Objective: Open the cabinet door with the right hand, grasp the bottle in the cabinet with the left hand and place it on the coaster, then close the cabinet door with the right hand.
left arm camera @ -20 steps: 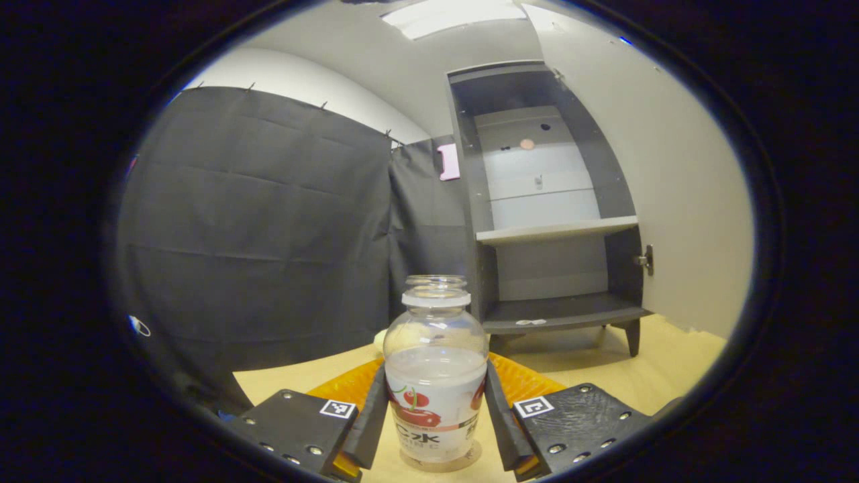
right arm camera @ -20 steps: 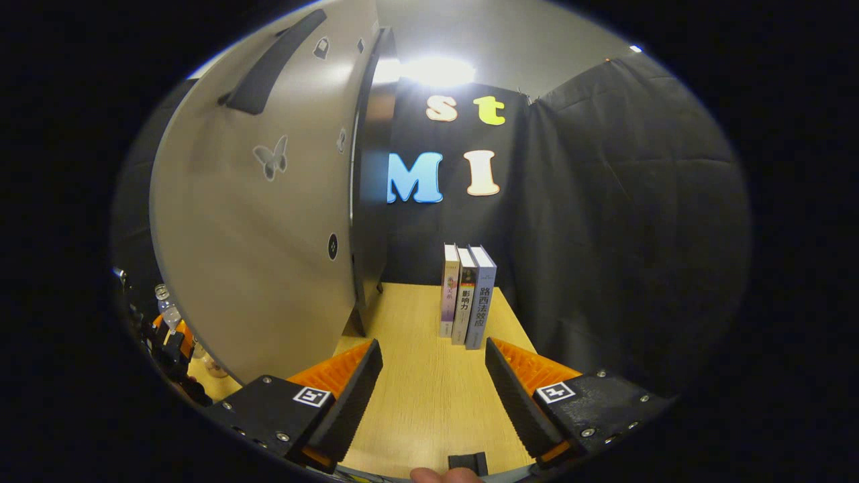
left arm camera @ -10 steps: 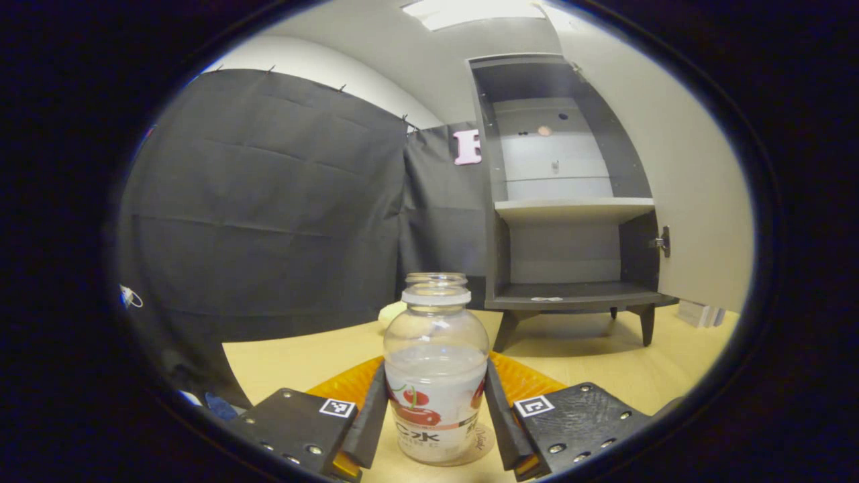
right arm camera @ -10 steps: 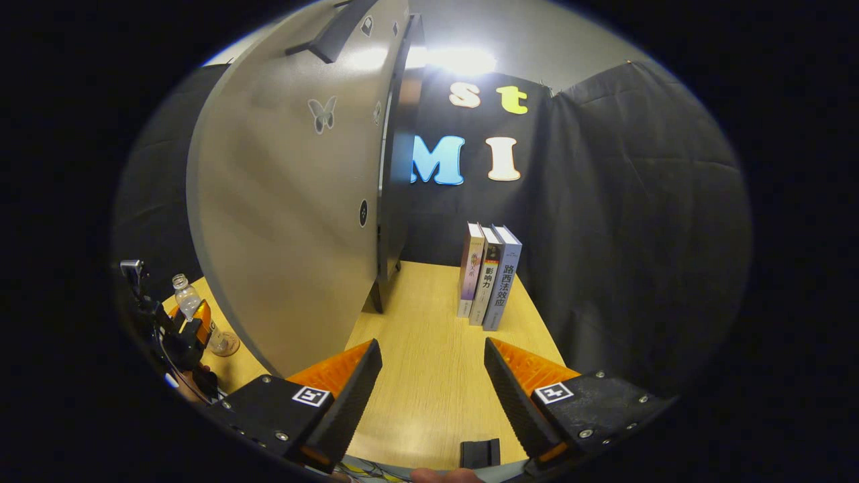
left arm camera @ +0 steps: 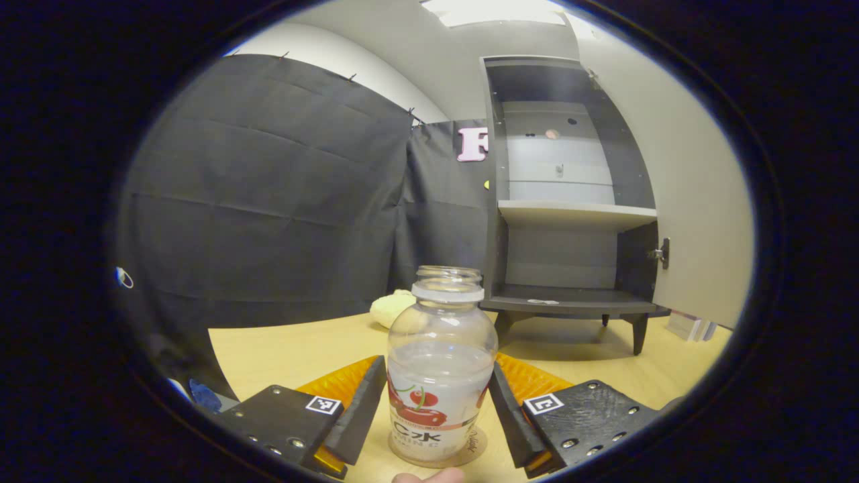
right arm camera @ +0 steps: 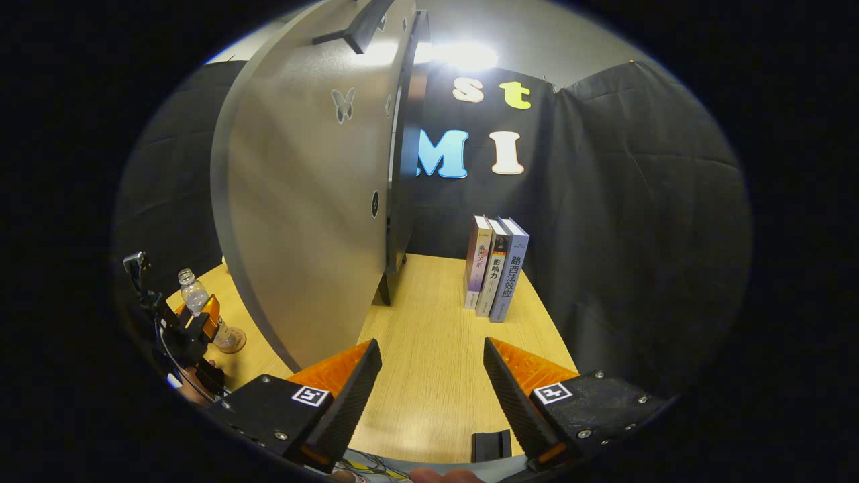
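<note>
A clear bottle (left arm camera: 439, 376) with a cherry label and no cap stands upright on a round coaster (left arm camera: 478, 443) on the wooden table. My left gripper (left arm camera: 437, 367) is open, its fingers slightly parted on either side of the bottle. The grey cabinet (left arm camera: 570, 215) behind it has its door (left arm camera: 691, 201) swung wide, and its shelves are bare. In the right gripper view my right gripper (right arm camera: 431, 347) is open over the table with nothing between its fingers, just right of the door (right arm camera: 309, 201). The bottle (right arm camera: 194, 295) and left gripper (right arm camera: 194, 329) show far to the left.
Three books (right arm camera: 496, 268) stand upright by the black cloth wall, right of the cabinet. A pale rounded object (left arm camera: 392, 310) lies on the table (left arm camera: 282, 349) behind the bottle. The door's dark handle (right arm camera: 356, 27) sits high up. A small black block (right arm camera: 490, 444) lies near the table's front edge.
My left gripper's fingers have spread slightly away from the bottle, which now rests on the coaster. My right gripper has drawn back a little from the open door.
</note>
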The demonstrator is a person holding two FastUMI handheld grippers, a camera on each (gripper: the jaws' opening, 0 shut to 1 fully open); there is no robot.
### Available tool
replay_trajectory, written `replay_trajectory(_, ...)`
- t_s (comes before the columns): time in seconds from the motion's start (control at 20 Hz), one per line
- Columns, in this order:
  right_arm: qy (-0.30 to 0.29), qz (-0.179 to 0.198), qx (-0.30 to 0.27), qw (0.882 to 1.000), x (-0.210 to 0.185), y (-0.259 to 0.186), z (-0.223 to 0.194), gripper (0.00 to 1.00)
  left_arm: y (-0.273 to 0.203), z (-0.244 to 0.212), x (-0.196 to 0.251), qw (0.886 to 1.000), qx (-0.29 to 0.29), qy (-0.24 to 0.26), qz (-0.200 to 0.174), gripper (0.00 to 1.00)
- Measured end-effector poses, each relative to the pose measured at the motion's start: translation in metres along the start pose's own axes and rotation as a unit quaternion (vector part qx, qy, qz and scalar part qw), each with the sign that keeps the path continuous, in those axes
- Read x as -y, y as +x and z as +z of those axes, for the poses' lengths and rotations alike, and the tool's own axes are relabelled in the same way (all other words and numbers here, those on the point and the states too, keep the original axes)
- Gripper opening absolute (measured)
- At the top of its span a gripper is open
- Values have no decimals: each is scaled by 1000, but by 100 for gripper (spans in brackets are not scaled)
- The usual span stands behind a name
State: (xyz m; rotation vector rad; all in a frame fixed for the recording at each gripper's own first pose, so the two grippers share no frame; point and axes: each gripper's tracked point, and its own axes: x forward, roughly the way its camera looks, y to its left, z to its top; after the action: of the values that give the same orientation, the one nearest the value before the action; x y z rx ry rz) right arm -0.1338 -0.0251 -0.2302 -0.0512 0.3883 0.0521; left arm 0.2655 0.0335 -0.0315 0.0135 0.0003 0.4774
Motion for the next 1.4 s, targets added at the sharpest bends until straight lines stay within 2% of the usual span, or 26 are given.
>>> replay_trajectory(0.05, -2, 1, -6, 1000, -2, 1, -4, 95, 0, 0, 1, 1000, -1, 0, -6, 80)
replay_trajectory(0.15, 3, 9, -17, 1000, -9, 1, -9, 95, 1, 0, 0, 1000, -6, 0, -7, 87)
replay_trajectory(0.25, 9, 14, -15, 1000, -12, -2, -7, 95, 2, 8, 2, 1000, -3, -3, -7, 80)
replay_trajectory(0.35, 4, 16, -24, 1000, -13, -1, -12, 95, 2, 15, 3, 1000, 3, 6, -8, 83)
replay_trajectory(0.4, 6, 17, -25, 1000, -13, -1, -12, 95, 5, 13, 4, 1000, 9, 14, -6, 80)
replay_trajectory(0.45, 10, 16, -26, 999, -13, -1, -13, 95, 6, 16, 7, 1000, 15, 21, -9, 83)
replay_trajectory(0.5, 13, 13, -28, 999, -12, -2, -13, 95, 7, 20, 13, 999, 19, 21, -18, 87)
replay_trajectory(0.55, 17, 13, -29, 999, -12, -2, -13, 95, 9, 23, 17, 999, 19, 21, -27, 83)
replay_trajectory(0.65, 16, 12, -29, 999, -11, -3, -11, 95, 8, 37, 20, 999, 27, 21, -32, 87)
replay_trajectory(0.75, 19, 12, -26, 999, -11, -4, -8, 95, 8, 62, 20, 998, 50, 25, -30, 83)
replay_trajectory(0.95, 27, 15, -19, 999, -9, -6, 4, 95, 12, 93, 16, 997, 64, 29, -24, 87)
replay_trajectory(1.05, 34, 12, -4, 999, -1, -5, 21, 95, 9, 122, 20, 997, 69, 28, -28, 87)
replay_trajectory(1.1, 40, 9, 6, 999, 4, -4, 31, 95, 6, 139, 24, 996, 71, 32, -33, 83)
replay_trajectory(1.2, 62, 2, 23, 998, 13, -7, 49, 93, -4, 181, 31, 995, 76, 43, -43, 87)
replay_trajectory(1.25, 73, -1, 32, 997, 17, -10, 58, 95, -10, 203, 38, 994, 78, 47, -54, 83)
replay_trajectory(1.35, 93, -6, 49, 994, 27, -13, 79, 95, -25, 247, 51, 993, 77, 46, -71, 83)
replay_trajectory(1.4, 105, -9, 55, 993, 32, -15, 90, 95, -30, 268, 57, 993, 71, 41, -79, 79)
